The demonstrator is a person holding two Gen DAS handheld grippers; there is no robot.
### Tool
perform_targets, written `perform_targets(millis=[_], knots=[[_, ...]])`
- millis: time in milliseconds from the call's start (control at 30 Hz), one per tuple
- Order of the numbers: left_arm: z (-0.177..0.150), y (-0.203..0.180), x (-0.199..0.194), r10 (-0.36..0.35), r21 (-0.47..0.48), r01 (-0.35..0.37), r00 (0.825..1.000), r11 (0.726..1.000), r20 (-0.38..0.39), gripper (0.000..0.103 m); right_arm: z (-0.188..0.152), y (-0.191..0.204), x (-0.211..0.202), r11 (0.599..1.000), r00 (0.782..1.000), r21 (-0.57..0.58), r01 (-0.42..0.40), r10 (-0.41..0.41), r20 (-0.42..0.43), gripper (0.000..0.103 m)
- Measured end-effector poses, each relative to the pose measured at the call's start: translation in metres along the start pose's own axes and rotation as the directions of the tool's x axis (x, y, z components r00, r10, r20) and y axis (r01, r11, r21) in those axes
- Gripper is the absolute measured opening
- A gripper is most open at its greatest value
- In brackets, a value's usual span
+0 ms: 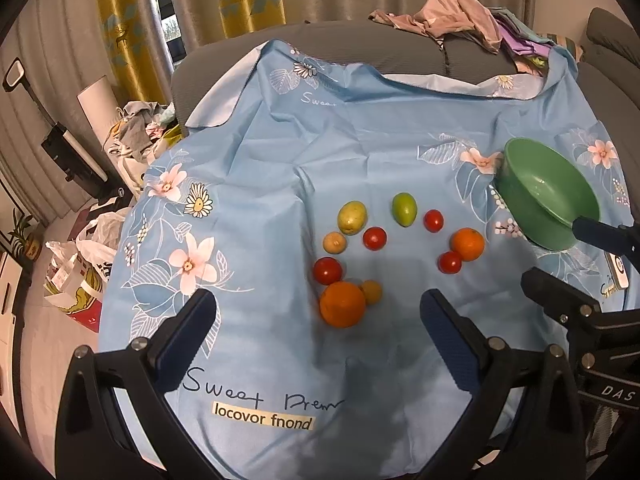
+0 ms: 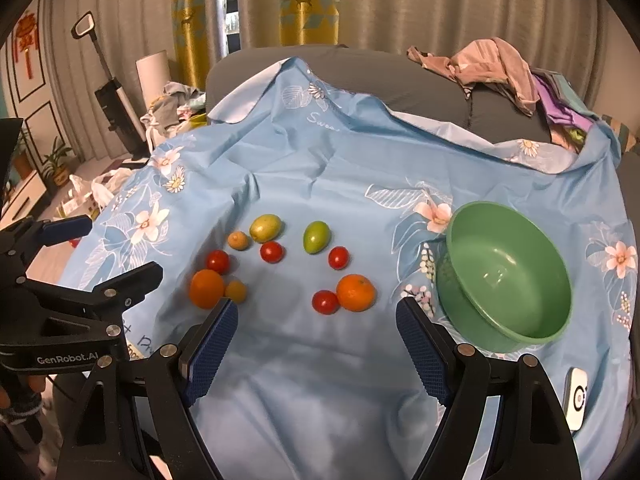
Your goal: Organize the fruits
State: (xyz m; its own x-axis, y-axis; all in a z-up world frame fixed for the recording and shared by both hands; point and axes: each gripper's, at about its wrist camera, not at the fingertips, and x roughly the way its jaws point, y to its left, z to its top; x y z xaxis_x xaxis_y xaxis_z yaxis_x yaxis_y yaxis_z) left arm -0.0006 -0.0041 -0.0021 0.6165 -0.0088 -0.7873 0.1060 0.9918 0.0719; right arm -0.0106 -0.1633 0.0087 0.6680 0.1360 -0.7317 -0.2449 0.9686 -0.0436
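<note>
Several fruits lie on a blue flowered cloth point(image 1: 260, 160) point(image 2: 320, 380): two oranges point(image 1: 342, 304) point(image 2: 355, 292), red tomatoes point(image 1: 375, 238) point(image 2: 272, 251), a green fruit point(image 1: 405, 209) point(image 2: 317, 237), a yellow-green fruit point(image 1: 352, 217) point(image 2: 265, 228) and small yellow-brown fruits point(image 1: 334, 242) point(image 2: 238, 240). An empty green bowl point(image 1: 548, 196) point(image 2: 504, 276) stands at the right. My left gripper point(image 1: 316, 312) is open and empty, just short of the near orange. My right gripper point(image 2: 316, 320) is open and empty, near the right orange, with the bowl to its right.
The cloth covers a grey sofa point(image 1: 360, 44) point(image 2: 380, 76) with a heap of clothes point(image 1: 464, 16) point(image 2: 500, 68) at the back right. A white device point(image 2: 576, 400) lies on the cloth by the bowl. Bags and clutter point(image 1: 80, 264) lie on the floor at the left.
</note>
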Motion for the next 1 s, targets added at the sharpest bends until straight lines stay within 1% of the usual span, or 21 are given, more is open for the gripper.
perform_targets(millis=[200,367,567,867,1000], knots=[[0.0002,-0.0028,0.0,-0.005,0.005,0.005,1.0,1.0,-0.01,0.102,-0.0007,-0.0011,0.0001,1.0,1.0,0.002,0.0,0.0,-0.001,0.082],[-0.0011,-0.0037,0.0009,-0.002,0.005,0.002,1.0,1.0,0.02,0.102,-0.0005,-0.0015,0.0002,1.0,1.0,0.001,0.0,0.0,-0.001,0.082],[-0.0019,-0.0059,0.0022,0.007,0.015,-0.007,1.0,1.0,0.027,0.102,-0.0003,-0.0015,-0.0002,1.0,1.0,0.001,-0.001,0.001,0.0,0.082],[-0.0028,-0.0074,0.0012,-0.017,0.0,0.017,0.999,1.0,0.035,0.102,-0.0023,-0.0029,-0.0003,1.0,1.0,0.003,0.002,-0.002,-0.001,0.082],[-0.0033,-0.0081,0.0016,-0.006,0.011,0.006,0.999,1.0,0.032,0.102,-0.0023,-0.0031,-0.0003,1.0,1.0,0.003,0.003,-0.003,0.0,0.082]])
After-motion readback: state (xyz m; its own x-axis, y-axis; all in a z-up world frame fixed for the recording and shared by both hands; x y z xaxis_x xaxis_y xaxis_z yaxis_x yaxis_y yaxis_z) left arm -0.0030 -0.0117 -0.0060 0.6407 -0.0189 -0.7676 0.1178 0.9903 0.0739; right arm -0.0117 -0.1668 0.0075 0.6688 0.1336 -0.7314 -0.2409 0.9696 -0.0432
